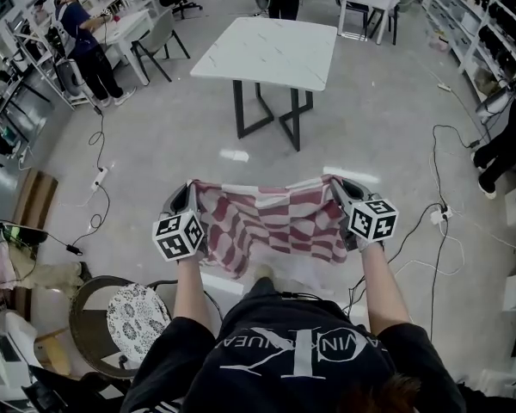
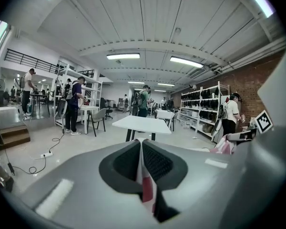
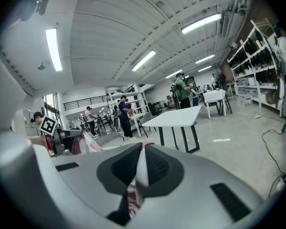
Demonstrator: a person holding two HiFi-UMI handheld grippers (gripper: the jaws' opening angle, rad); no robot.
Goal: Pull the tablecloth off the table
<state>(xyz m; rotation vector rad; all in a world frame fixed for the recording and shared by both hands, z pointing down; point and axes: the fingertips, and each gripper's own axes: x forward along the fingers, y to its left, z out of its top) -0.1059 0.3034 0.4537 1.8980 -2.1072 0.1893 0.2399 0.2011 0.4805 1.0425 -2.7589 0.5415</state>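
The left tongs (image 1: 183, 198) were shut tight on one top corner of the red-and-white chequered tablecloth (image 1: 271, 224); in the left gripper view a thin fold of the cloth (image 2: 147, 187) ran pinched between the closed jaws of those tongs (image 2: 141, 160). From there the cloth stretched rightwards, its long axis level across the person's front, its top edge taut between the two grips and the rest hanging down towards the floor. The right tongs (image 1: 342, 193) were clamped on the other top corner, and the right gripper view showed the same pinched fold (image 3: 133, 194) between that pair's closed jaws (image 3: 142, 168).

The white rectangular counter on black legs (image 1: 271, 52) stood well apart, straight ahead of the person, its top bare. The cloth touched it nowhere, so the pulling-off looked done. Both hands were about equally far from the counter, neither the nearer. I could make out no basket or bin near for the cloth.
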